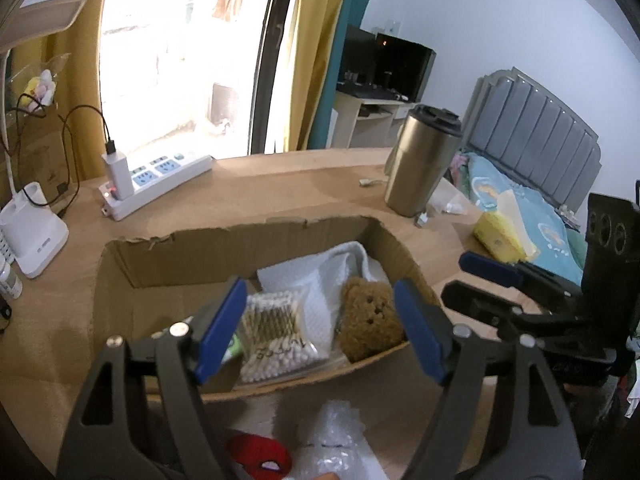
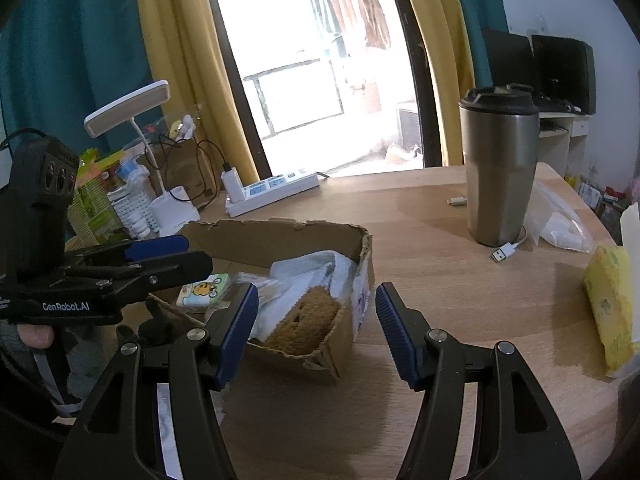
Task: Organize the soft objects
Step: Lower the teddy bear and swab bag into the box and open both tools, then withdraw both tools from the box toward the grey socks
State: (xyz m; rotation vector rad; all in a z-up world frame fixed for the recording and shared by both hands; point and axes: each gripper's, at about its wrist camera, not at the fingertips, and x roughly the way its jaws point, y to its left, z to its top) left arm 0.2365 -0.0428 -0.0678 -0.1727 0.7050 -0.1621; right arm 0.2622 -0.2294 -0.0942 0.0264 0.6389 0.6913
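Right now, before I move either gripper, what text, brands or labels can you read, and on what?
"GenRobot.AI": white print on the side of the left gripper, seen from the right wrist.
Cotton swab pack: dark print on its label, too blurred to read.
Small cartoon packet: a picture, no legible words.
White lamp base: small mark, too small to read.
Nothing else readable.

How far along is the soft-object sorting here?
Partly done: the brown teddy bear, white cloth and cotton swab pack lie in the cardboard box. Nothing is in hand; the left gripper and right gripper are open. Bubble wrap remains outside.
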